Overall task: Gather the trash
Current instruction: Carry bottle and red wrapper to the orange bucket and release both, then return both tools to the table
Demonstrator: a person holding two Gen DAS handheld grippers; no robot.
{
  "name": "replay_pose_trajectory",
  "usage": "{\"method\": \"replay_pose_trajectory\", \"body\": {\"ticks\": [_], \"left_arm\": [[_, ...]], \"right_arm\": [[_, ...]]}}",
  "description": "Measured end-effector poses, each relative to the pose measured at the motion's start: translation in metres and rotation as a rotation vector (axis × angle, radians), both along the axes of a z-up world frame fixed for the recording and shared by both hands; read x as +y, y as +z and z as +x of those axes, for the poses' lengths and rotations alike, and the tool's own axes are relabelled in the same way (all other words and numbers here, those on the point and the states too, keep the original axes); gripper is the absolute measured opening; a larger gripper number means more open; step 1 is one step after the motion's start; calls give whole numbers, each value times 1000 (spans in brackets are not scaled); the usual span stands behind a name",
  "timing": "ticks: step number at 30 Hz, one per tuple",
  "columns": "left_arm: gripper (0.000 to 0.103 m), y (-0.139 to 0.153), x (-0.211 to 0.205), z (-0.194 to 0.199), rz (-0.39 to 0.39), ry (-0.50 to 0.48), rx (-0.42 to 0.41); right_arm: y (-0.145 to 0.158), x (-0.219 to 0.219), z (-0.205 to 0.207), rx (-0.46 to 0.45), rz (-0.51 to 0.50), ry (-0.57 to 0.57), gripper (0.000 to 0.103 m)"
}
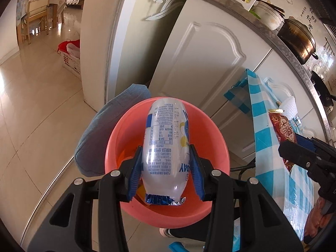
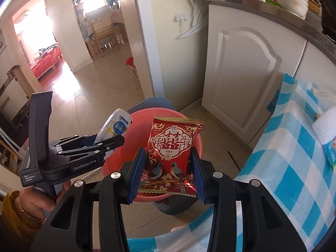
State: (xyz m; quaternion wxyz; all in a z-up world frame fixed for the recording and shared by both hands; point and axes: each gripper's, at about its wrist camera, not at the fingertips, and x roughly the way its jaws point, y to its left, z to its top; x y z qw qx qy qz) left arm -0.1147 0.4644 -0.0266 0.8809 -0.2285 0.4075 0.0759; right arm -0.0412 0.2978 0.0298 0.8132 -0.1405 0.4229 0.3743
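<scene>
- Looking along the left gripper (image 1: 166, 168) in the left wrist view, its jaws are clamped on a puffed white wrapper (image 1: 164, 147) with blue print, one blue pad on each side.
- The white wrapper hangs directly over the pink basin (image 1: 117, 138), its crimped blue end nearest the camera.
- The basin sits on a blue-grey cushion (image 1: 98, 134) above the tiled floor (image 1: 37, 109).
- At the right edge the right gripper (image 1: 302, 147) shows from the side, with a red snack packet (image 1: 283, 130) in it, over the blue-checked cloth (image 1: 262, 126) of the desk.
- Far right, a dark pot (image 1: 298, 40) stands on the kitchen counter.
- In the right wrist view, the right gripper (image 2: 168, 168) has its jaws clamped on the red snack packet (image 2: 172, 153), printed with two birds.
- The packet is held upright above the near rim of the pink basin (image 2: 195, 142).
- To the left, the left gripper (image 2: 103, 145) holds the white wrapper (image 2: 114, 128) over the basin's left side; the person's hand (image 2: 35, 201) grips its handle.
- The blue-checked cloth (image 2: 283, 168) lies to the right, with a white roll (image 2: 325, 126) on it.
</scene>
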Motion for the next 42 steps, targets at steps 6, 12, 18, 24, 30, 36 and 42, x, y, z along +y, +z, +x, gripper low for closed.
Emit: {"method": "replay_pose_trajectory", "body": {"ticks": [6, 12, 18, 24, 30, 36, 42], "left_arm": [[44, -18, 5, 16, -13, -6, 35], [63, -43, 4, 35, -12, 1, 100], [79, -44, 0, 30, -7, 6, 84], [88, -31, -4, 17, 20, 31, 33], [89, -14, 1, -8, -36, 75, -115], [92, 2, 1, -23, -36, 117, -188], [95, 27, -20, -25, -6, 71, -236]], "right_arm": [[-26, 26, 9, 52, -75, 24, 45], [-45, 34, 17, 98, -93, 12, 60], [-34, 7, 23, 107, -5, -75, 79], [-16, -36, 23, 119, 113, -159, 88], [-3, -84, 18, 108, 226, -219, 90], [11, -130, 10, 46, 349, -253, 93], [23, -163, 4, -31, 418, -289, 98]]}}
